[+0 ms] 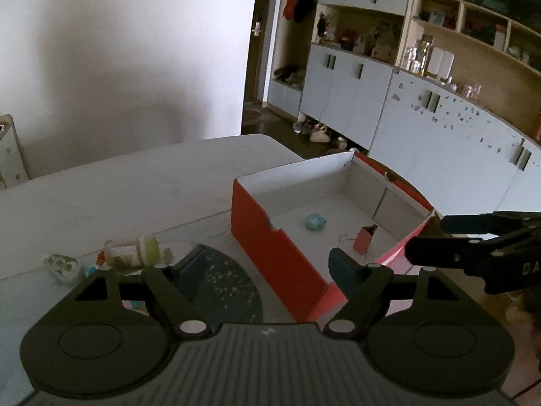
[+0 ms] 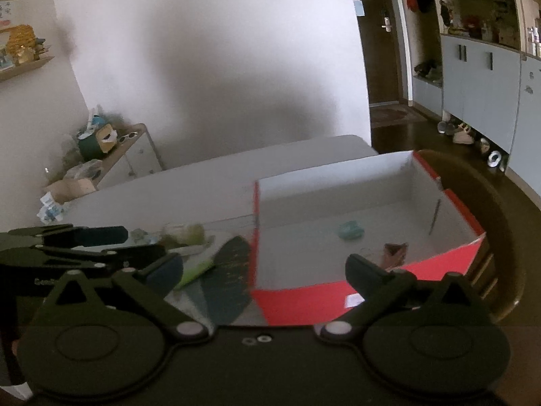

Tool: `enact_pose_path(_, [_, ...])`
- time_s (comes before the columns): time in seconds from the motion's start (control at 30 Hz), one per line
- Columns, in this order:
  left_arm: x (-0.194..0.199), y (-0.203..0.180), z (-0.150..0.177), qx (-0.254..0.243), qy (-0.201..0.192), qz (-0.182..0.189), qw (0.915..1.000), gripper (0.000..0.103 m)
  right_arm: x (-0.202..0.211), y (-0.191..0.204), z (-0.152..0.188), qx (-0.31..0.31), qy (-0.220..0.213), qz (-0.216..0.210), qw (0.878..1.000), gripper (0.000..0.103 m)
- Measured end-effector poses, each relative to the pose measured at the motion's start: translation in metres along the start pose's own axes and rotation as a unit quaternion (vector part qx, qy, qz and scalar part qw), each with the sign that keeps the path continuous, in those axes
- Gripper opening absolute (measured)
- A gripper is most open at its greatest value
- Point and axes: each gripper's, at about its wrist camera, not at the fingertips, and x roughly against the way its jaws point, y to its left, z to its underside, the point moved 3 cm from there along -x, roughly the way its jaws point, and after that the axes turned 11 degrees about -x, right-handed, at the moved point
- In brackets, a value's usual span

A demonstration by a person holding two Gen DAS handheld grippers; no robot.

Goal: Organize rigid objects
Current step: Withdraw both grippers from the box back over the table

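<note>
Right wrist view is smeared by blur, so the clutter left of the red box (image 2: pixel 338 301) is hard to read: I make out a greenish lump (image 2: pixel 189 233) and a dark speckled oval piece (image 2: pixel 226 280) lying on the table (image 2: pixel 203 176), nothing finer. My left gripper (image 2: pixel 111 240) enters there from the left edge, its body cut off by the frame.

The box stands open, white inside. On its floor lie a small teal object (image 2: pixel 350 230) near the middle and a reddish-brown one (image 2: pixel 394 250) closer to me, the two well apart. My right finger hides part of the near wall.

The left wrist view is sharper. It shows what the other cannot: a clear bottle with a pale green cap (image 1: pixel 135 247) lying on its side, a small glassy figure (image 1: pixel 64 267) beside it, and tiny bits between them too small to name. My right gripper (image 1: pixel 439 240) pokes in from the right edge over the box's near corner.

My right gripper's jaws stand wide apart with nothing between them. My left gripper's jaws are also parted and empty, above the oval piece and the box's near wall.
</note>
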Motion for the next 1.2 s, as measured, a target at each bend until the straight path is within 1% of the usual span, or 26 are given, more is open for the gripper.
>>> enact_pose_path(0.1, [0.01,0.009,0.01,-0.006,-0.006,0.005,1.0,0.084,-0.003,0.013,0.011,-0.001,0.001,0.0,1.0,0.103])
enact_pose_path(0.17, [0.017,0.017,0.016,-0.008,-0.01,0.01,0.9999,0.084,-0.007,0.022,0.017,-0.003,0.002,0.001,1.0,0.103])
enact_pose_path(0.27, [0.024,0.03,0.028,-0.002,-0.011,0.013,0.9999,0.093,-0.012,0.032,0.024,-0.004,0.004,0.003,1.0,0.103])
enact_pose_path(0.3, [0.027,0.035,0.033,-0.002,-0.013,0.012,0.9998,0.099,-0.014,0.036,0.028,-0.003,0.005,0.003,1.0,0.103])
enact_pose_path(0.33, [0.029,0.039,0.037,-0.002,-0.014,0.009,0.9999,0.103,-0.015,0.039,0.03,-0.002,0.006,0.004,1.0,0.103])
enact_pose_path(0.4, [0.033,0.048,0.045,-0.006,-0.017,0.003,0.9998,0.103,-0.019,0.044,0.037,-0.001,0.008,0.007,1.0,0.103])
enact_pose_path(0.6, [0.039,0.073,0.071,-0.006,-0.004,-0.007,0.9999,0.103,-0.032,0.061,0.052,0.002,0.013,0.015,1.0,0.103])
enact_pose_path(0.7, [0.04,0.086,0.087,-0.001,0.007,-0.024,0.9997,0.103,-0.04,0.071,0.059,0.013,0.018,0.014,1.0,0.103])
enact_pose_path(0.77, [0.04,0.097,0.099,0.003,0.018,-0.046,0.9988,0.103,-0.047,0.079,0.064,0.024,0.022,0.012,0.999,0.103])
enact_pose_path(0.83, [0.038,0.105,0.109,0.008,0.022,-0.054,0.9983,0.103,-0.054,0.086,0.069,0.033,0.028,0.014,0.999,0.103])
enact_pose_path(0.93, [0.035,0.115,0.125,0.023,0.026,-0.048,0.9982,0.103,-0.064,0.095,0.074,0.045,0.035,0.015,0.998,0.103])
enact_pose_path(1.07, [0.025,0.119,0.141,0.029,0.042,-0.037,0.998,0.103,-0.081,0.1,0.075,0.054,0.039,0.02,0.998,0.103])
enact_pose_path(1.2, [0.014,0.119,0.151,0.021,0.049,-0.044,0.9976,0.103,-0.104,0.102,0.07,0.055,0.044,0.035,0.997,0.102])
